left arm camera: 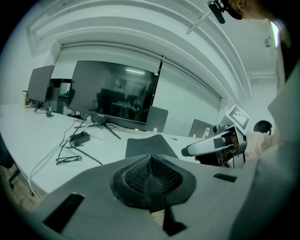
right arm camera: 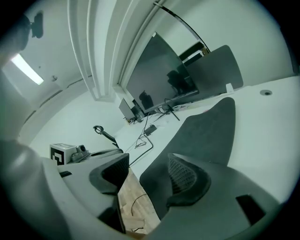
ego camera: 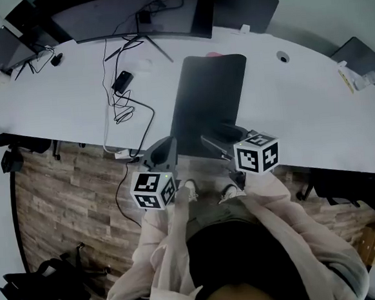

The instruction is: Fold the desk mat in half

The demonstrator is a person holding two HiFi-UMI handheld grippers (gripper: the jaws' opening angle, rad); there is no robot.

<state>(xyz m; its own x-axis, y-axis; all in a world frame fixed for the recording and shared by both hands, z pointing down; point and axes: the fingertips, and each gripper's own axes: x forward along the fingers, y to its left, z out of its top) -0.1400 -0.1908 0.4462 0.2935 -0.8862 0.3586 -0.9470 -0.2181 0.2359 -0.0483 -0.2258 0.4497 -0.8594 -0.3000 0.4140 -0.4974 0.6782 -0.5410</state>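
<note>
Head view: desk mat [ego camera: 209, 102] lies on the worktop [ego camera: 54, 98], running from the near edge toward 12 o'clock. Left tongs [ego camera: 165, 148] sit at its 7 o'clock corner, right tongs [ego camera: 220, 139] at 5 o'clock. The loose cable [ego camera: 129, 108] at 9 o'clock could snag a lifted corner.

Left gripper view: left tongs [left arm camera: 151, 176] are clenched on nothing. If I lift one-sided, I expect a skewed fold.

Right gripper view: only here do I see the right tongs [right arm camera: 147, 176] released, with the mat [right arm camera: 206, 131] edge beside one pad, ungripped.

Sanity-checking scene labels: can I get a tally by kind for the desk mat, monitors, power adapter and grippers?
desk mat: 1
monitors: 2 (large monitor, smaller monitor at the far left)
power adapter: 1
grippers: 2 (left gripper, right gripper)
Total: 6
</note>
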